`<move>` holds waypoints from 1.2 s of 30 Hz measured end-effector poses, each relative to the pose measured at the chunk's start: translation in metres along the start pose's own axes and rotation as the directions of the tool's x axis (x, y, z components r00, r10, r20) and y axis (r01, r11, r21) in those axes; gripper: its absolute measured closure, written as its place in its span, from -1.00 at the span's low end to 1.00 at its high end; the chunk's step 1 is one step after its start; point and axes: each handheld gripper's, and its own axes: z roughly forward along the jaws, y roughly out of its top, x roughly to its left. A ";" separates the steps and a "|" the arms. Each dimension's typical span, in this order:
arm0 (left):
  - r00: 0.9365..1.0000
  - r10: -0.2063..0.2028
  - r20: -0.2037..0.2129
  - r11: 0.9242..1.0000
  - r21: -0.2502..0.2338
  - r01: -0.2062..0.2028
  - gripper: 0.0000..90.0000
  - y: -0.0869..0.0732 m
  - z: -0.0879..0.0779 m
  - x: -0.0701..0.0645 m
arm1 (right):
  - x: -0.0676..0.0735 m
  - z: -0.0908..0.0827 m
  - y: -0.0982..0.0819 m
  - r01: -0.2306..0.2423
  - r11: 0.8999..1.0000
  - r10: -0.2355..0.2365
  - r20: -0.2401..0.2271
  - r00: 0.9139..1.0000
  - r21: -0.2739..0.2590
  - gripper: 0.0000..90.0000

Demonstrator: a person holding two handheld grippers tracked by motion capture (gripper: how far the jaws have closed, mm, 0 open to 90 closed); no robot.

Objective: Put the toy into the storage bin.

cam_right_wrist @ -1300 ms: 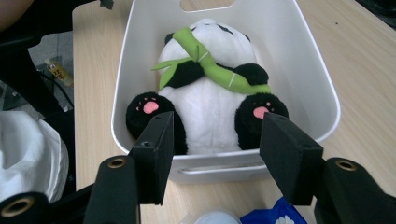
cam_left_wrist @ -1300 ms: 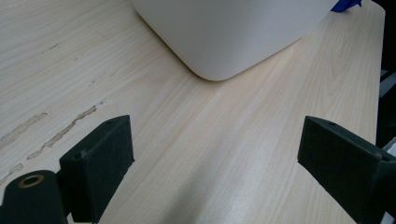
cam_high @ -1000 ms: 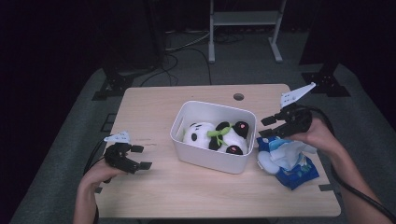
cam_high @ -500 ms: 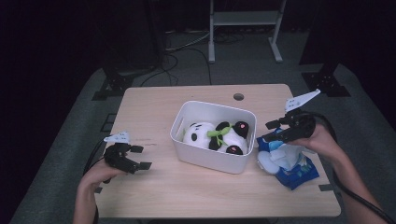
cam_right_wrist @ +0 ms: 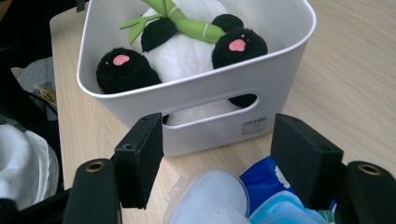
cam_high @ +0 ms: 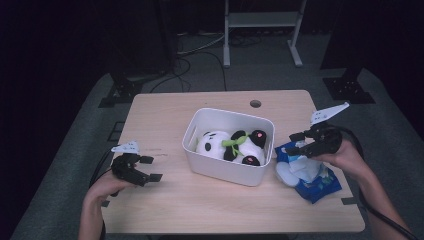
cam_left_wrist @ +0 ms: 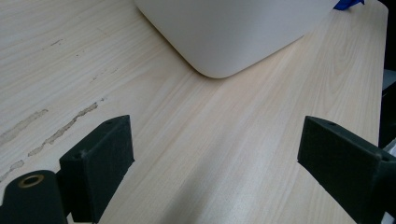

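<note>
Right hand-held gripper [cam_high: 301, 141] opening over wipes pack [cam_high: 307, 172], beside bin [cam_high: 227, 171]

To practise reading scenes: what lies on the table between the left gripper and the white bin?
Bare wooden table, seen in the left gripper view, separates the left gripper from the white bin.

Panda toy [cam_high: 232, 146] half sunk in bin [cam_high: 200, 162] (face hidden), wipes pack [cam_right_wrist: 280, 205] cropped

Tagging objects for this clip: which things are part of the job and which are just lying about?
In play:
- right gripper, jaws just opening above the pack
- blue wipes pack
- white bin
- panda plush in the bin

Idle:
- left gripper, open, on the table
- metal stand behind
</note>
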 end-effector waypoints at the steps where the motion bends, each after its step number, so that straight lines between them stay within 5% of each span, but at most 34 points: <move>1: 1.000 0.001 0.000 1.000 0.000 -0.001 -0.79 0.000 0.000 0.000 | 0.000 0.000 -0.001 -0.005 1.000 0.005 0.003 1.000 0.000 -0.27; 15: 1.000 0.000 0.001 1.000 0.004 0.000 -0.79 0.000 0.000 -0.001 | -0.003 0.003 -0.027 -0.061 0.998 0.061 0.007 0.998 -0.017 -0.34; 36: 1.000 -0.002 -0.001 1.000 0.003 0.002 -0.79 -0.001 0.002 0.000 | 0.004 0.009 -0.054 -0.083 0.995 0.085 0.044 0.995 -0.053 -0.37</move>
